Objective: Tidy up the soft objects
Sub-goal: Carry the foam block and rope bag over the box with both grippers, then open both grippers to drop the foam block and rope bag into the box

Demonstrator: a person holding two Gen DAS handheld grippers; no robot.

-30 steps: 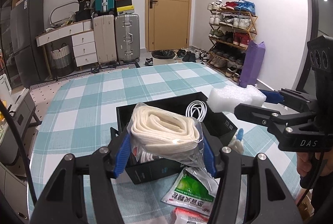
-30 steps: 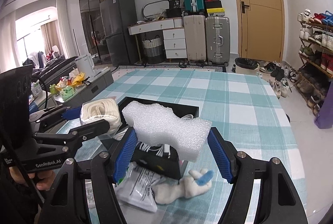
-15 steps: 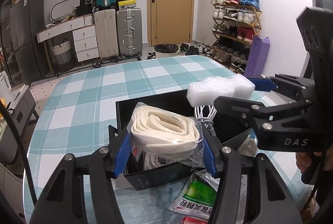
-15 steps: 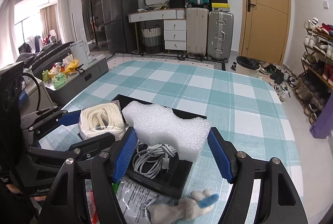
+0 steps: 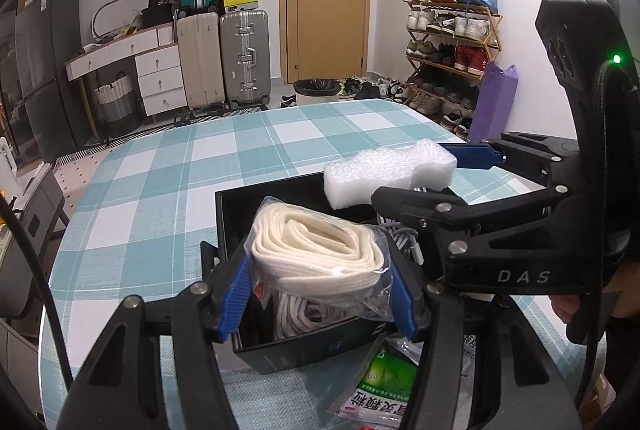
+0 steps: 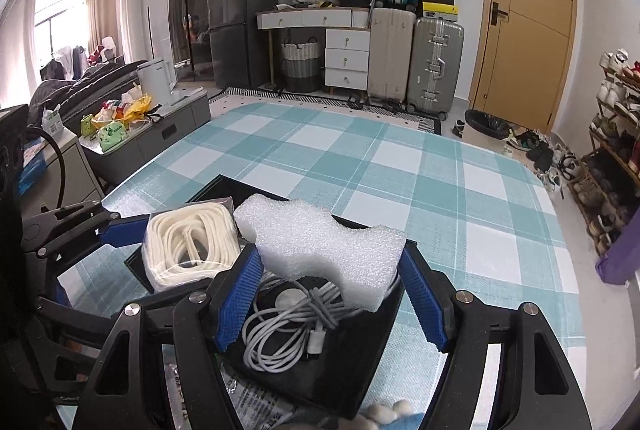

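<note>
My left gripper [image 5: 318,290] is shut on a clear bag of coiled white strap [image 5: 320,250] and holds it over the left part of a black open box [image 5: 304,350]. My right gripper [image 6: 332,290] is shut on a white foam block [image 6: 320,242] and holds it over the same box [image 6: 344,370], above a coiled white charging cable [image 6: 296,322]. In the left wrist view the foam block [image 5: 388,174] and right gripper [image 5: 472,186] hover over the box's right side. In the right wrist view the bagged strap [image 6: 192,250] sits in the left gripper [image 6: 136,250].
The box stands on a table with a teal checked cloth [image 5: 200,170]. A green-printed packet [image 5: 380,386] lies in front of the box. A white soft toy [image 6: 392,412] lies at the near edge. Suitcases, drawers and a shoe rack stand beyond the table.
Both grippers have moved forward over the box. The foam block has shifted left from beside the box to above it. Both grips are unchanged.
</note>
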